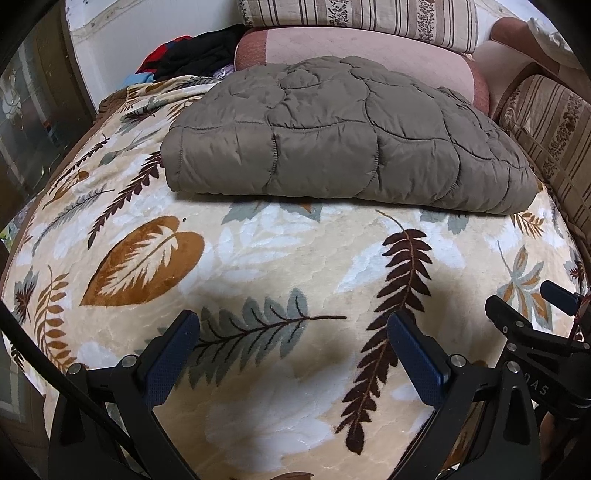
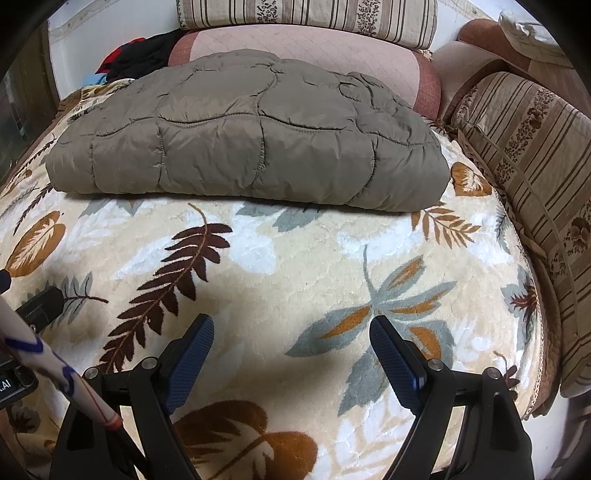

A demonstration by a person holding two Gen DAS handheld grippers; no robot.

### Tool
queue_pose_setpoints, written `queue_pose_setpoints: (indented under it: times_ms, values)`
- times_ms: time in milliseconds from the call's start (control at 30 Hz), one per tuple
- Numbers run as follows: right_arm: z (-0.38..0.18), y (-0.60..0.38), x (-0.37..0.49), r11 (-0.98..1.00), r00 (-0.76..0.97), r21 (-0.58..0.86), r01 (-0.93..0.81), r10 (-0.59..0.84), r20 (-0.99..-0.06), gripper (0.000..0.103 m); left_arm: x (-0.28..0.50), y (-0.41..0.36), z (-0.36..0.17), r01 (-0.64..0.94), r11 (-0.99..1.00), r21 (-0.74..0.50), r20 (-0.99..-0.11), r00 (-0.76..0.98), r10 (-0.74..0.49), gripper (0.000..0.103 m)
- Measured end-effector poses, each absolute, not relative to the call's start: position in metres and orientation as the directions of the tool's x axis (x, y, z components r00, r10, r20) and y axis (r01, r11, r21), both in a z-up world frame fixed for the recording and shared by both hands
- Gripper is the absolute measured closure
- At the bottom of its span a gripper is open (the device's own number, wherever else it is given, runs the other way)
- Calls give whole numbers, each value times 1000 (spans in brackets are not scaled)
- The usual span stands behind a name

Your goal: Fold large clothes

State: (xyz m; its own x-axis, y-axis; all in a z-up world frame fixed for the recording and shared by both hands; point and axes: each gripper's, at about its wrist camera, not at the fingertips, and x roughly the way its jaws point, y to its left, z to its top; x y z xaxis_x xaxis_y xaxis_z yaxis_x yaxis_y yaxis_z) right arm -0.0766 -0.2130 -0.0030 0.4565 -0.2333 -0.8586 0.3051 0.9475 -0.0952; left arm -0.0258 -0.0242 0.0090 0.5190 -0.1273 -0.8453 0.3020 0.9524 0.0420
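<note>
Both wrist views low, facing jacket (image 1: pixel 343 136)

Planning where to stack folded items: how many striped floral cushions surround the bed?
2: one striped floral cushion along the back above the pink bolster, another striped floral cushion down the right side. Others may be hidden.

Taupe quilted jacket (image 1: pixel 332 136), leaf-patterned blanket (image 1: pixel 258 254)

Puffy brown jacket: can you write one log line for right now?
quilted jacket: folded, on leaf blanket | left gripper: open, empty | right gripper: open, empty | neither touching jacket
</note>
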Motion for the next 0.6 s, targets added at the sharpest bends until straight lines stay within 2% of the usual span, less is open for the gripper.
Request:
queue_pose_setpoints:
  times_ms: [600]
  values:
    - [1, -213, -78, 944, 466, -102, 314, -247, -849, 13, -35, -30, 16, 326, 943, 64, -813, 565, -140, 2]
